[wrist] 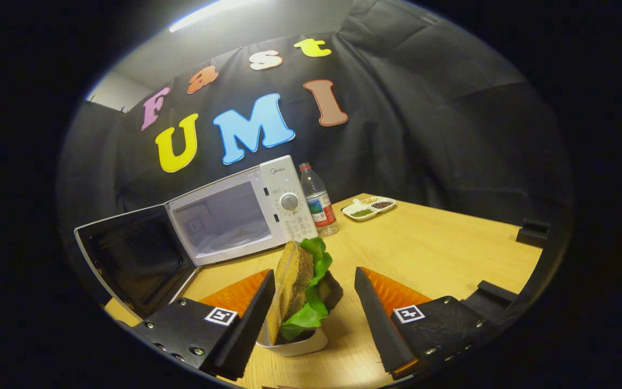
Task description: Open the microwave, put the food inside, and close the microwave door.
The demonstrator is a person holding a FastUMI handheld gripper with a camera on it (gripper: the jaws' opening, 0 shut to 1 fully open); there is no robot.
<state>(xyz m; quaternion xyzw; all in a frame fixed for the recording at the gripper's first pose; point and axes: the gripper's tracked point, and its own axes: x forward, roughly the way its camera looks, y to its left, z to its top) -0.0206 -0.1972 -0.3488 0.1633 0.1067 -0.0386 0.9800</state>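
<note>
A sandwich [296, 278] of brown bread and green lettuce stands on edge in a small white dish [296, 346] on the wooden table [440, 254]. My gripper [313, 278] is open around it. The left finger [249, 319] lies against the bread and the dish. The right finger [378, 319] stands apart from the food, with bare table in the gap. Beyond the fingers, at the back left, sits the white microwave [284, 194]. Its dark door [133, 259] is swung wide open to the left, and the lit cavity [224, 224] shows its glass plate.
A water bottle [319, 202] with a red cap stands right beside the microwave's control panel. Farther back, a white divided tray [369, 207] of small foods lies near the table's far edge. Black clamps [532, 232] sit on the table's right edge.
</note>
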